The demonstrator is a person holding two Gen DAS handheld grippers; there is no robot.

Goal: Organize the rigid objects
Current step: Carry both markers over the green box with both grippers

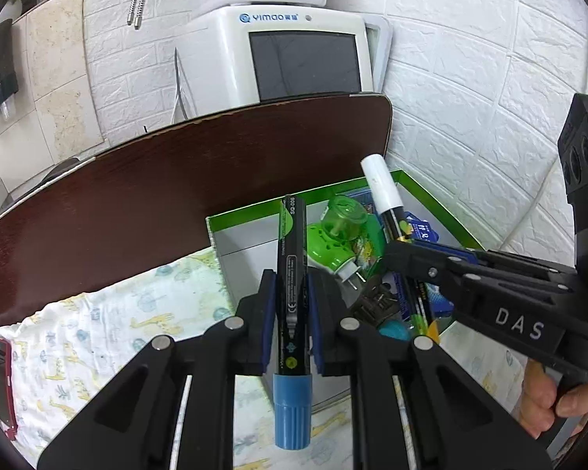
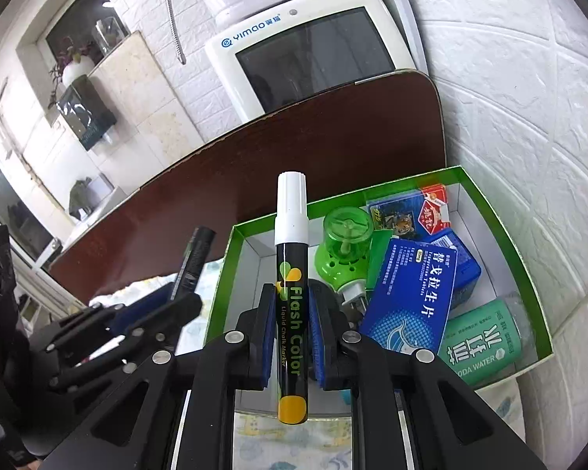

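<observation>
My left tool (image 1: 290, 286) clamps a black tester pen (image 1: 291, 274) with a blue end cap, its blue pads tight on the barrel — the pen points toward the near-left corner of the green-rimmed box (image 1: 254, 211). My right tool (image 2: 292, 293) grips a Flash Color chalk marker (image 2: 291, 274) by its black barrel, white cap forward, held over the box's near-left part. Inside the box lie a green plug-in vaporizer (image 2: 345, 246), a blue tablet carton (image 2: 411, 297), a red-and-white pack (image 2: 435, 205) and a green soda water can (image 2: 478, 337). The box sits on a giraffe-print cloth (image 1: 109, 333) covering the worktop, against a dark brown board (image 1: 176, 188) and a white brick-pattern wall (image 1: 470, 78). A hand (image 1: 548, 403) shows at the right tool's trigger.
</observation>
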